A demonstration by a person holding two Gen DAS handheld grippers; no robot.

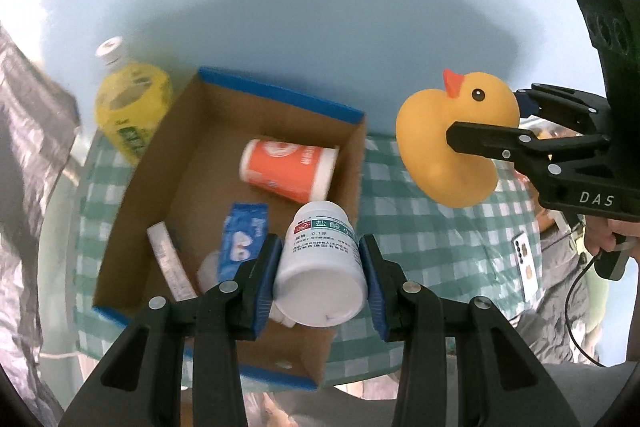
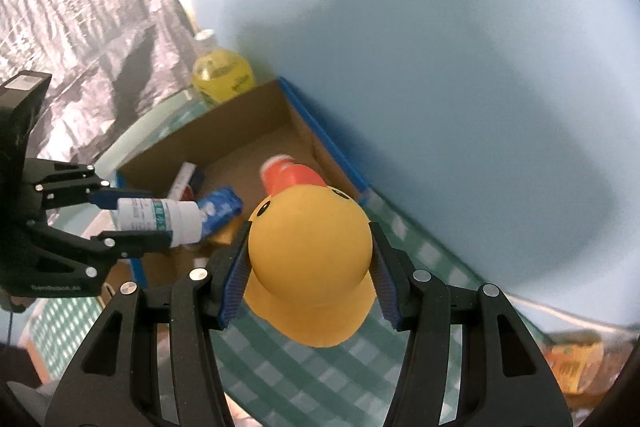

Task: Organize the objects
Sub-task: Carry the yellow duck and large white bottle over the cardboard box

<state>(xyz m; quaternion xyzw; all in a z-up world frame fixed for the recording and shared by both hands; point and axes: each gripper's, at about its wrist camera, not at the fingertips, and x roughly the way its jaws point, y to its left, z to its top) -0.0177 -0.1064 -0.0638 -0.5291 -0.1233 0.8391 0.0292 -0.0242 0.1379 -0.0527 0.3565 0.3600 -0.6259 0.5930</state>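
My left gripper (image 1: 320, 267) is shut on a white pill bottle (image 1: 320, 267) with a green label, held above the near right part of an open cardboard box (image 1: 128, 211) with blue edges. In the right wrist view the bottle (image 2: 160, 217) hangs over the box's near edge. My right gripper (image 2: 308, 255) is shut on a yellow rubber duck (image 2: 310, 259), held in the air right of the box (image 2: 224, 131). The left wrist view shows the duck (image 1: 448, 143) pinched at its side. An orange cup (image 1: 288, 169), a blue packet (image 1: 244, 235) and a white tube (image 1: 170, 263) lie in the box.
A yellow drink bottle (image 1: 132, 107) stands behind the box's far left corner. The table has a green checked cloth (image 1: 432, 235) against a pale blue wall. A phone (image 1: 526, 259) lies at the right edge, and silver foil (image 2: 80, 7) hangs on the left.
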